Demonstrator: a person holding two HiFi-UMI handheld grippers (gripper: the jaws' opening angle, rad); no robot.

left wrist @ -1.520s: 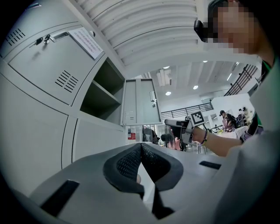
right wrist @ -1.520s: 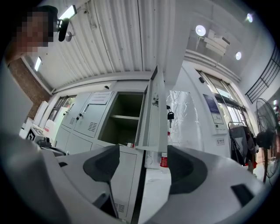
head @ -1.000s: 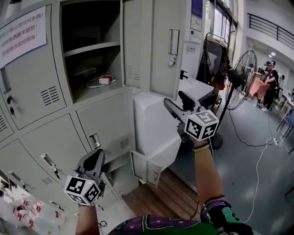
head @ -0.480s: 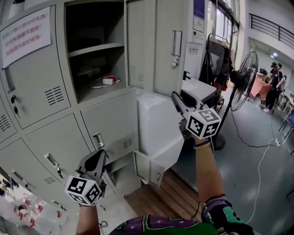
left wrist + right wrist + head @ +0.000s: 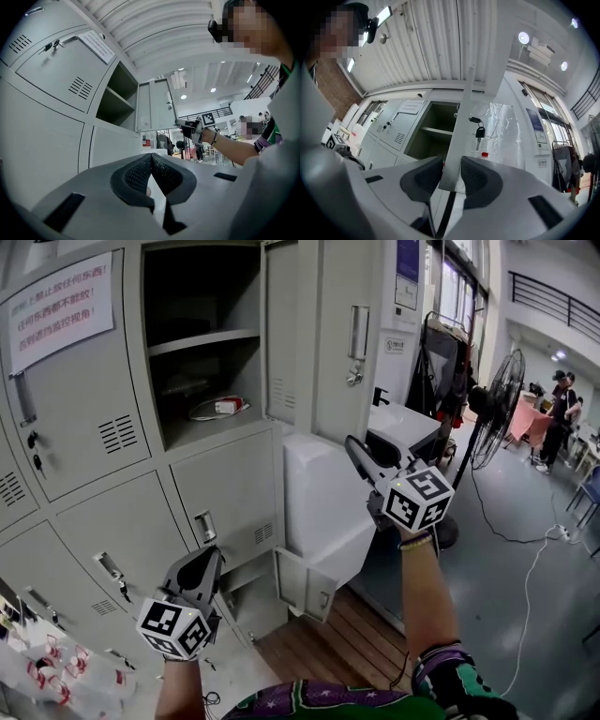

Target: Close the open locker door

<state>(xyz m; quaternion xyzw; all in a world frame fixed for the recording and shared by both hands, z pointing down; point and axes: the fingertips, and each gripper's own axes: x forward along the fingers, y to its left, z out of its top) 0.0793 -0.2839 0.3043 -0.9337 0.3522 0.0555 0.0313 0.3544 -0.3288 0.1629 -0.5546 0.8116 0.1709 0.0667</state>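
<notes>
Grey steel locker door (image 5: 323, 334) stands swung out at the right end of the lockers (image 5: 112, 512). A key (image 5: 353, 374) hangs from its lock, and the compartment (image 5: 202, 362) behind it is open. The right hand-held gripper (image 5: 361, 442) pinches the door's bottom corner, both pads on the metal; its jaws have just closed in, then eased slightly wider. The left hand-held gripper (image 5: 208, 554) hangs low before the lower lockers, jaws pressed together, empty. Beyond are a white cabinet (image 5: 319, 493), a standing fan (image 5: 497, 399) and a smooth grey floor (image 5: 525, 615).
</notes>
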